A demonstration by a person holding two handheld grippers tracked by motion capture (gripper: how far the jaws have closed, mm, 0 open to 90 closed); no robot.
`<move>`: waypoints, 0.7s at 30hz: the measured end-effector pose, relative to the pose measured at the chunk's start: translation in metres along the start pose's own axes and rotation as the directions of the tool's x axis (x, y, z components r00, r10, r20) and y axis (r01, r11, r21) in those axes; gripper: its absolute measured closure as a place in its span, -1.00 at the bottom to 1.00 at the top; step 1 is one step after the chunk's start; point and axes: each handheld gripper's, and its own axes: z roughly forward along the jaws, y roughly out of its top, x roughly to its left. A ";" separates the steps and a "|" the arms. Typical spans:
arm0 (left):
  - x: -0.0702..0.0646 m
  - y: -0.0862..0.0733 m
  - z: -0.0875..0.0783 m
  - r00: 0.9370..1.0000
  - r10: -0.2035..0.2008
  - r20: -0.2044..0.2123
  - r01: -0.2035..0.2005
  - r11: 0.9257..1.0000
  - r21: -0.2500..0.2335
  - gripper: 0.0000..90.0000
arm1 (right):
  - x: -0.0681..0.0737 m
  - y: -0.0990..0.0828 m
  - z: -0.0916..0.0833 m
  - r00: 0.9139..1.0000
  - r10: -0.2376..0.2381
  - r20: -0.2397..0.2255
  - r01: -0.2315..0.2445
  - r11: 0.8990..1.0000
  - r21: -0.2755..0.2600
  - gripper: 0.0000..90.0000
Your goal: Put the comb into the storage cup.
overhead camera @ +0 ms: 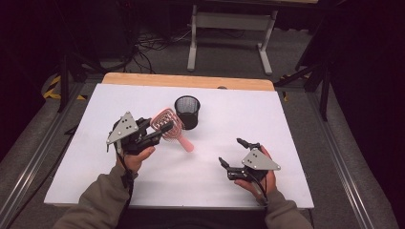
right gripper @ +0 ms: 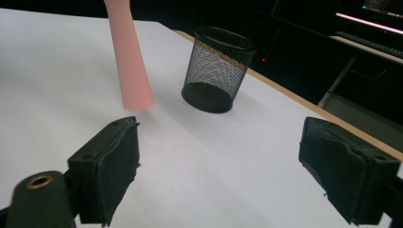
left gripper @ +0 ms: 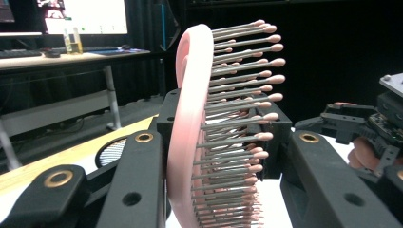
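The left gripper [overhead camera: 160,130] clamps the head of a pink hairbrush [overhead camera: 168,125] beside a black mesh cup [overhead camera: 186,111]. The right gripper [overhead camera: 231,153] has its jaws wide apart, holding nothing, above the white table [overhead camera: 286,124].

Looks like a lab or recording studio: white-topped wooden-edged worktable [overhead camera: 200,82] ringed by black curtains, grey carpet strewn with tangled black cables [overhead camera: 143,47], grey metal-framed desk [overhead camera: 232,21] behind, lit computer monitor [left gripper: 95,15] nearby.
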 end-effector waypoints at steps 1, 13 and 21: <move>0.001 0.000 0.000 1.000 0.000 -0.004 0.000 1.000 -0.001 0.40 | -0.001 -0.001 -0.001 1.000 0.003 -0.008 -0.003 1.000 -0.001 -0.71; 0.012 0.010 -0.008 0.999 0.016 -0.028 -0.016 1.000 -0.015 0.40 | -0.004 -0.009 -0.003 1.000 0.019 -0.014 -0.019 1.000 0.015 -0.90; 0.017 0.017 -0.009 0.999 0.026 -0.043 -0.027 0.999 -0.023 0.40 | -0.001 -0.009 0.000 1.000 0.009 -0.019 -0.009 1.000 0.025 -0.93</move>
